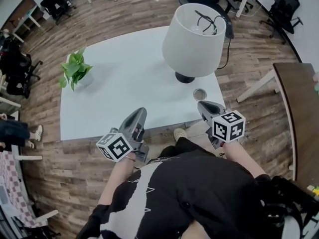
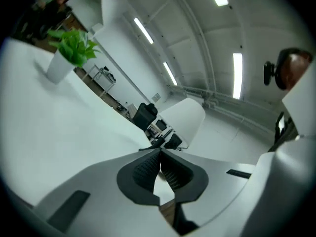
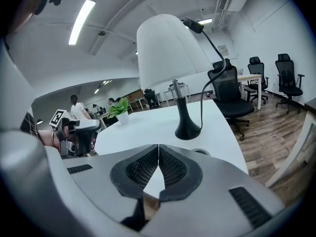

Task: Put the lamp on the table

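The lamp (image 1: pixel 193 41) stands upright on the white table (image 1: pixel 124 83) near its right edge, with a white shade, a black base (image 3: pixel 187 130) and a black cord trailing off behind. My left gripper (image 1: pixel 140 114) hovers at the table's near edge, left of the lamp, its jaws closed with nothing between them. The right gripper (image 1: pixel 202 105) floats at the near right corner, just in front of the lamp base, also shut and empty. In the right gripper view the lamp (image 3: pixel 170 53) rises straight ahead. The left gripper view catches the shade (image 2: pixel 183 122) beyond its closed tips (image 2: pixel 160 152).
A small potted plant (image 1: pixel 75 71) sits at the table's left side. A round cable hole (image 1: pixel 200 93) lies in the tabletop near the lamp. Black office chairs (image 1: pixel 286 6) and another desk (image 1: pixel 296 98) stand to the right; people sit at the far left.
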A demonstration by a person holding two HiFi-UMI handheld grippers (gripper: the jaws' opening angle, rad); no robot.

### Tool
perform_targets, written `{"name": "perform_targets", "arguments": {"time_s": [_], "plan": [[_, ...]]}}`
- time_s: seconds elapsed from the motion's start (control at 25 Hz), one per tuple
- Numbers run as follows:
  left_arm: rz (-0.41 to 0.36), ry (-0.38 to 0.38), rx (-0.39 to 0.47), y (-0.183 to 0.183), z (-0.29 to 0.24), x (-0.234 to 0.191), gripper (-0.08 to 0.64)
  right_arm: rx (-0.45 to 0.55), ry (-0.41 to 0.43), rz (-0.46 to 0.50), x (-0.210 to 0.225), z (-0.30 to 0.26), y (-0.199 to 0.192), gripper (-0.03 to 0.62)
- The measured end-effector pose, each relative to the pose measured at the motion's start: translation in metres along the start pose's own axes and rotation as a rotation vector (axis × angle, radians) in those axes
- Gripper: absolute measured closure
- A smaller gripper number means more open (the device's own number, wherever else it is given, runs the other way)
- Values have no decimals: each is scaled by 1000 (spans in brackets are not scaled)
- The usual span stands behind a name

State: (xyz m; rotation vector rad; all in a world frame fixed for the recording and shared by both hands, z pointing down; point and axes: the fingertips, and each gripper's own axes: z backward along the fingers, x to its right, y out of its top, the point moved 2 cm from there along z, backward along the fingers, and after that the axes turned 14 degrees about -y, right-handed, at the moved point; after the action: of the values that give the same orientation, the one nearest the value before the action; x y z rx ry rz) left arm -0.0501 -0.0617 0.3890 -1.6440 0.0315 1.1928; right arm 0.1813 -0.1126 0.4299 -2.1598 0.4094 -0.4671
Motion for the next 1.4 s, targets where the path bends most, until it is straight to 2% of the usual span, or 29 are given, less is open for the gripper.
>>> {"name": "perform_targets", "arguments": {"time_s": [0.08,0.12,0.24,0.4,0.52,0.76,0.96,1.4], "plan": [[-66,112,-83,-6,26,-8,544,-13,29,-11,-8,-1,-2,574],[-72,159,-103,-10,39,-13,545,-18,40,-17,-12,-2,-3,575],[-24,249,-80,-20,75,-25,545,-33,64,-23,-24,-5,-7,575],[38,304,-37,-35,104,-32,545,-49,88,-33,-35,-13,-13,575],[42,309,-26,-39,112,-30,543,-55,98,-32,-43,-15,-17,575],[2,291,7,-24,114,-22,545,-54,120,-25,-52,-18,-15,575],[10,289,17,-22,117,-23,545,-42,125,23,-61,-19,-10,575],[28,280,44,-14,112,-32,545,-27,98,10,-52,-23,-2,575]]}}
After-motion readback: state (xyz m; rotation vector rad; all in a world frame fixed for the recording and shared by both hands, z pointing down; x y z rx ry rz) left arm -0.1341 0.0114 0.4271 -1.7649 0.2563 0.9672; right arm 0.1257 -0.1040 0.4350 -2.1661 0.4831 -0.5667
